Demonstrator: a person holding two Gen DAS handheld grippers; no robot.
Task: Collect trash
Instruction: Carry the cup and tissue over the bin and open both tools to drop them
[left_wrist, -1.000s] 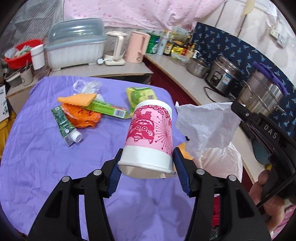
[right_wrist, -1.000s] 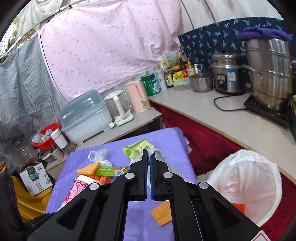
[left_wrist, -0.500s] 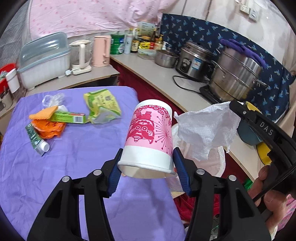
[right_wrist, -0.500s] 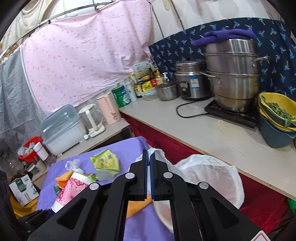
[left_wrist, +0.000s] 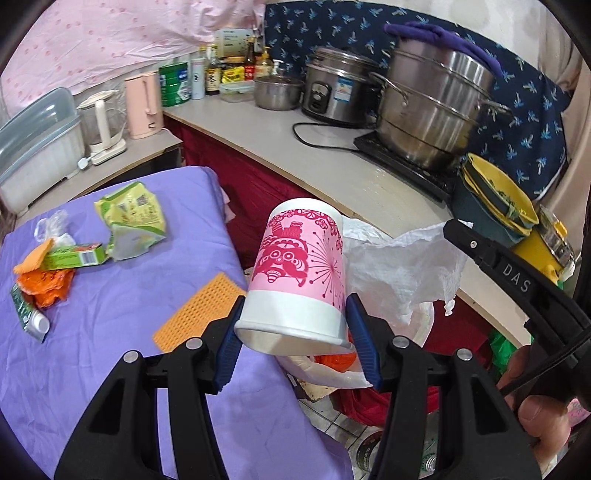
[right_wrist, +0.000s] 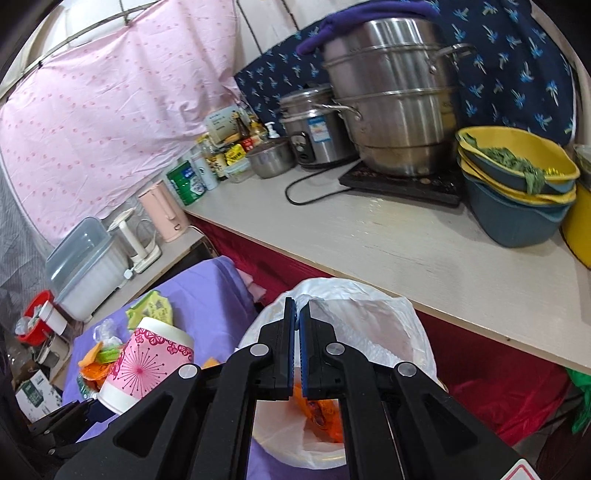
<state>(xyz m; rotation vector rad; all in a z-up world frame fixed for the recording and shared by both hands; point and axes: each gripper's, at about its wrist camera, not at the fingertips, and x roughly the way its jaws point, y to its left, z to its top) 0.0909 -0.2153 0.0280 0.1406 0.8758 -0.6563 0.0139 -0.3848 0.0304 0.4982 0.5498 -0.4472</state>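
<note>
Paper cup and tissue carried to the bin's mouth.

Purple-clothed table at lower left, littered with wrappers; white-bagged bin low at centre. Pink-and-white paper cup at frame centre, clamped near its open end in the left gripper: light, thin-walled, easily crushed, best pinched gently there. White tissue right of centre, soft and limp, pinched in the closed right gripper. Read "DAS" on that gripper's arm.

Paper cup hiding part of bin bag behind it; dish rack running off left edge; bottle labels too small for reading.
</note>
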